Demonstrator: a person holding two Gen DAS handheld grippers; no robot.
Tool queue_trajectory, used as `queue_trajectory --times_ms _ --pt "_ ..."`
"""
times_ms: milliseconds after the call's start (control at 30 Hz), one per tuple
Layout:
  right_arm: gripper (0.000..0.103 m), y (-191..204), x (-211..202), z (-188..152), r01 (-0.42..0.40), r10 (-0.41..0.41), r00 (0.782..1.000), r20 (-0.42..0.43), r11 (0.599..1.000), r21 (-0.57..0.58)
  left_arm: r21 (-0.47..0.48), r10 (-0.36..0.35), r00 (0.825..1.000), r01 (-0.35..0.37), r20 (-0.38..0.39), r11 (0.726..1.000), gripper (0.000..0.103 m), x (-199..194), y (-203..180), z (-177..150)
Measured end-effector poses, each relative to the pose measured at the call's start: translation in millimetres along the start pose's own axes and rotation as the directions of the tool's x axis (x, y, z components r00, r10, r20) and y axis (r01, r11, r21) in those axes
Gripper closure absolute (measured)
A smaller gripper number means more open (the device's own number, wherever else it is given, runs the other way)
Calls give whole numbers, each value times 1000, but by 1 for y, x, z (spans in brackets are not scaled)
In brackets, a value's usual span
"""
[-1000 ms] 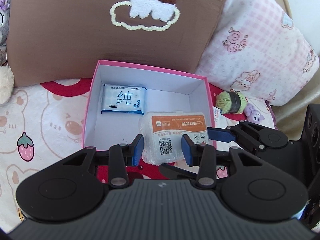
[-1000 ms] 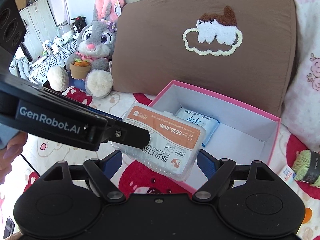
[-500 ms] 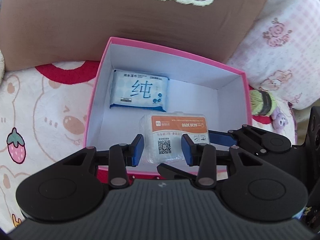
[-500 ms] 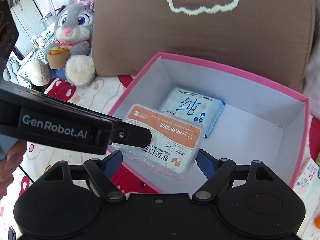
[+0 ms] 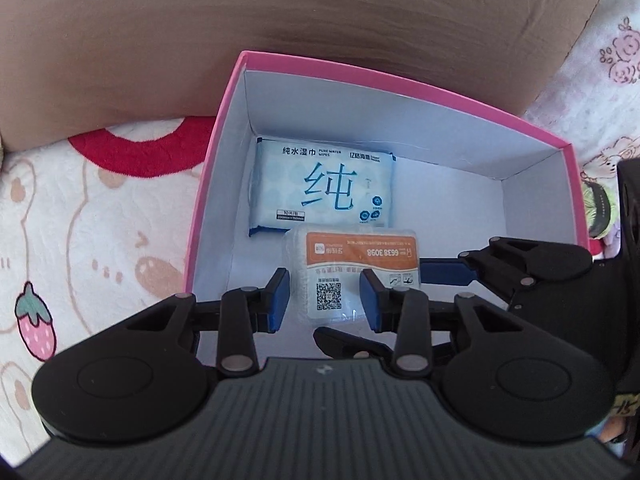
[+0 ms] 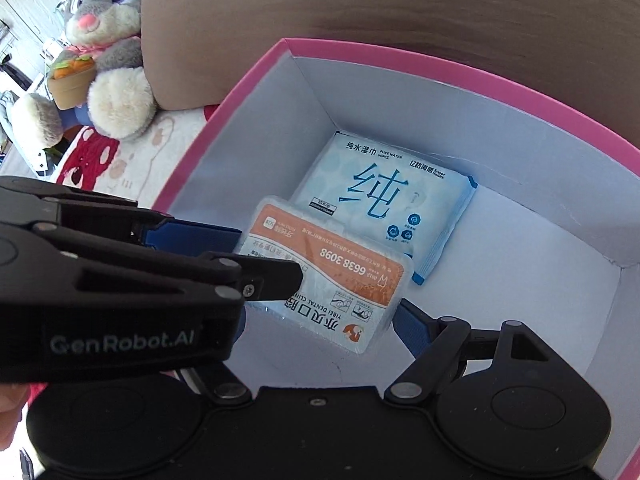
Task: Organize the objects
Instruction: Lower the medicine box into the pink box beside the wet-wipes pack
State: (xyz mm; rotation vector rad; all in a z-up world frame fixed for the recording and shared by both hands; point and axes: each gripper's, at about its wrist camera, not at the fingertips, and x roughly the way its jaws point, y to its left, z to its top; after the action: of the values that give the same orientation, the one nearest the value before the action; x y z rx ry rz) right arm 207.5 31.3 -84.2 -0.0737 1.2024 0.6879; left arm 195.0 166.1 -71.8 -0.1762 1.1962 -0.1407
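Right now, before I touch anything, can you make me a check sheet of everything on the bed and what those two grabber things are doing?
Surface: bear-and-strawberry blanket, soft.
Job's things: pink box, open; wet wipes pack lying flat inside it; floss pick box held inside the pink box, next to the wipes.
Clutter: green yarn ball outside the pink box.
Grippers: left gripper grips the floss pick box, and its jaws have just been closing on it; right gripper seems to grip it too, jaws wide, one finger hidden.
Cables: nothing seen.
Surroundings: brown cushion behind the pink box; bunny plush; pink floral pillow.
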Motion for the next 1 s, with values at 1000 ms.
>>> queue_trajectory --times_ms 1000 --pt "40 -26 23 3 -22 27 995 -93 998 53 12 71 996 -71 -54 997 75 28 -4 10"
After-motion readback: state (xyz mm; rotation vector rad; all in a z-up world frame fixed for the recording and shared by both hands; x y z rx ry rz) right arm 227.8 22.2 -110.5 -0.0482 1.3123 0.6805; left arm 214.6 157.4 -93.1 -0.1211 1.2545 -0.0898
